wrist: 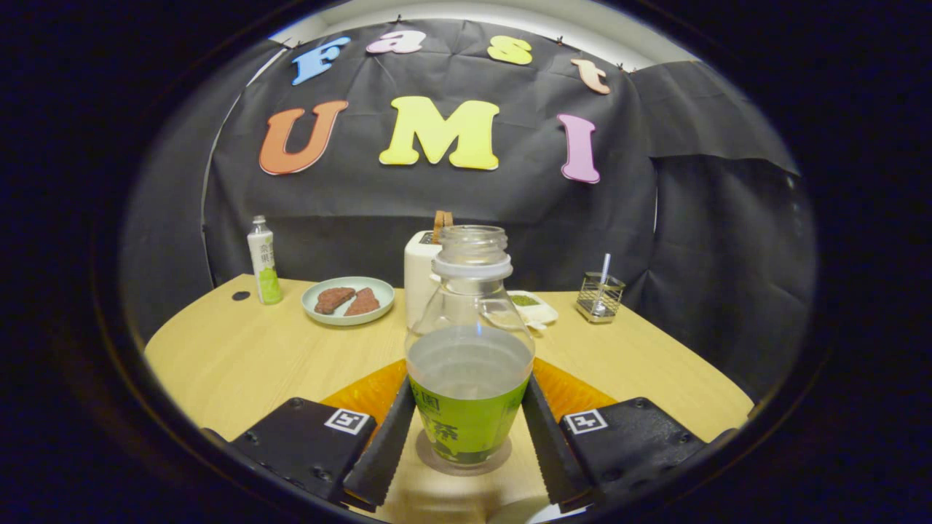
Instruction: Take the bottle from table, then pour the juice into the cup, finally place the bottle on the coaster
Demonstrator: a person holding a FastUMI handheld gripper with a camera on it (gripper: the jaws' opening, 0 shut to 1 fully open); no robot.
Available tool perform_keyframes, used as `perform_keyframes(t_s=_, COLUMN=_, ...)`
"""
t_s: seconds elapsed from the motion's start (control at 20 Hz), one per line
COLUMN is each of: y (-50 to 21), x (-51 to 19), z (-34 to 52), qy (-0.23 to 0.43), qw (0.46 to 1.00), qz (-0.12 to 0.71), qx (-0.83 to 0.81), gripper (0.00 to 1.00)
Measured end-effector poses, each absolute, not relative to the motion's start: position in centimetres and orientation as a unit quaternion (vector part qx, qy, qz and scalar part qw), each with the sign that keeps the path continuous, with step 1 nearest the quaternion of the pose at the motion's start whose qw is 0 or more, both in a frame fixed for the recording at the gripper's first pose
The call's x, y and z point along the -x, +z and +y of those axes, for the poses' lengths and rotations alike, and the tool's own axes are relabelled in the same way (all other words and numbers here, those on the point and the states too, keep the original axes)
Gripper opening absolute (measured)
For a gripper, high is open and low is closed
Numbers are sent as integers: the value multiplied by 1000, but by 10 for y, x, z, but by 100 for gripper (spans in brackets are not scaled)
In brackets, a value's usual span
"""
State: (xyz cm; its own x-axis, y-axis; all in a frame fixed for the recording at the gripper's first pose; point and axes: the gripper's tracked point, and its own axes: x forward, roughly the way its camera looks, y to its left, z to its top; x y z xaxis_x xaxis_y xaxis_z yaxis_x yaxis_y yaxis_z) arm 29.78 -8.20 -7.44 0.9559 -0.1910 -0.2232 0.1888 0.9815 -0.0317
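While bottle (470,364) stands uncapped between the tongs (468,445), task stage is uncertain.
Tongs flank its green label, contact unclear; bottle rests on table (233,356), an orange disc, perhaps the coaster (371,389), just behind. Cup unidentified. Label characters illegible. Second bottle (263,260) at ten o'clock.

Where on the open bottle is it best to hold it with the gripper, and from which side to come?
Grip the bottle low, on its straight green-labelled body, coming level from the front as the gripper is now, one finger on each side. The shoulder above narrows and slopes, so pads would likely slip there. The bottle stands upright and uncapped with liquid inside, so keep it vertical. The fingers flank the label, seemingly touching.
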Motion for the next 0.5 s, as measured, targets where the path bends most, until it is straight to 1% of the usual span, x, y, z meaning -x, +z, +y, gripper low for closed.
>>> perform_keyframes(t_s=0.2, y=-79, x=-297, z=-83, qy=-100, qw=989, qz=112, qx=-8, gripper=84)
perform_keyframes(t_s=0.25, y=-77, x=-297, z=-81, qy=-92, qw=990, qz=107, qx=-15, gripper=84)
perform_keyframes(t_s=0.35, y=-75, x=-296, z=-79, qy=-78, qw=991, qz=103, qx=-23, gripper=91)
perform_keyframes(t_s=0.4, y=-73, x=-294, z=-80, qy=-76, qw=992, qz=102, qx=-20, gripper=97)
perform_keyframes(t_s=0.5, y=-67, x=-290, z=-85, qy=-80, qw=992, qz=98, qx=-16, gripper=97)
